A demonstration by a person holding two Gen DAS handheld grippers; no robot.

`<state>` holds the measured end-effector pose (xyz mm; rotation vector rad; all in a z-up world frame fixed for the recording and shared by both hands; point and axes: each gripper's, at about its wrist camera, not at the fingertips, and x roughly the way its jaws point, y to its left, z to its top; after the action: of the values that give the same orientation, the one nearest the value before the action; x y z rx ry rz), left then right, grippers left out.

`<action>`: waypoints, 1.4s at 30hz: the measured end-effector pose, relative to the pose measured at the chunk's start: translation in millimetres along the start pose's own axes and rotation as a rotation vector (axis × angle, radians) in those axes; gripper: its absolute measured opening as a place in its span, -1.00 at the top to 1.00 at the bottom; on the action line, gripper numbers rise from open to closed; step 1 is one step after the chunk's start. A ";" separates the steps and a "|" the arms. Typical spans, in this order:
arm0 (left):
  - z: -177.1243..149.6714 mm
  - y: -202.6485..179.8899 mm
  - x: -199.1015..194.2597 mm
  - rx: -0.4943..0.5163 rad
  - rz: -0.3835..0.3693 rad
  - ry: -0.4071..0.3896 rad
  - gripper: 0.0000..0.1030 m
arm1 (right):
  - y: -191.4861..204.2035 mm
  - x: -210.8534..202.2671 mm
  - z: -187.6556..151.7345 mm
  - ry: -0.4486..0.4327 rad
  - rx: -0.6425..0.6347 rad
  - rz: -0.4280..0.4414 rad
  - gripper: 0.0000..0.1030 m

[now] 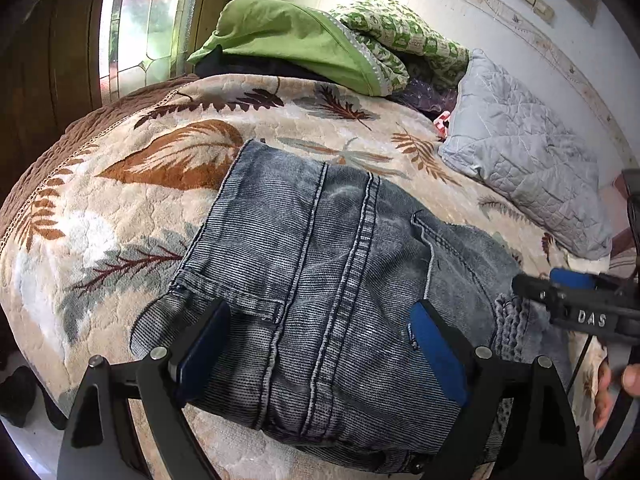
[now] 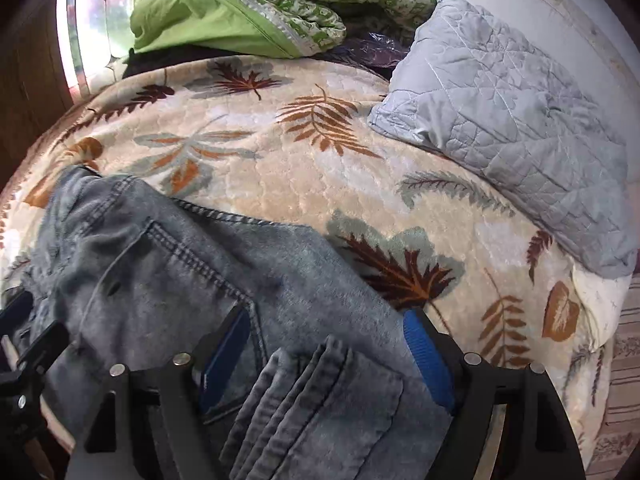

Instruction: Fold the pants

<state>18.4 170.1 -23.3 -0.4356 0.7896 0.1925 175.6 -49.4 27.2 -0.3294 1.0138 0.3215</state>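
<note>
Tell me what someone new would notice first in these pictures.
Folded faded blue jeans lie on a cream leaf-print blanket, between the wide-open left gripper. Behind them sit a green cloth heap and a grey quilted pillow to the right.

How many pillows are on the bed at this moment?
1. A grey quilted pillow lies on the leaf-print blanket at the bed's far right, beyond the jeans. More could be hidden under the green bedding pile at the back.

Daylight from the window [image 1: 140,20] glares upper left; fisheye edges bend and darken.
</note>
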 end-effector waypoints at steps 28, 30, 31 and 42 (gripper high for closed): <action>-1.5 72.5 2.4 -0.531 -0.188 0.176 0.45 | 14.2 41.1 -86.3 0.203 0.492 0.946 -0.60; 1.8 67.9 1.8 -0.479 -0.161 0.163 0.66 | 14.9 41.3 -87.1 0.193 0.488 0.941 -0.60; 2.6 65.4 0.5 -0.458 -0.148 0.157 0.70 | 15.3 40.6 -87.4 0.189 0.487 0.939 -0.60; 7.9 50.6 -7.0 -0.371 -0.070 0.130 0.74 | -5.7 22.5 -98.8 0.130 0.596 1.027 -0.61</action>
<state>2.1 218.8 -28.8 -0.8323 0.8671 0.2481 112.9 -92.8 -39.8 0.7574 1.2943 0.8936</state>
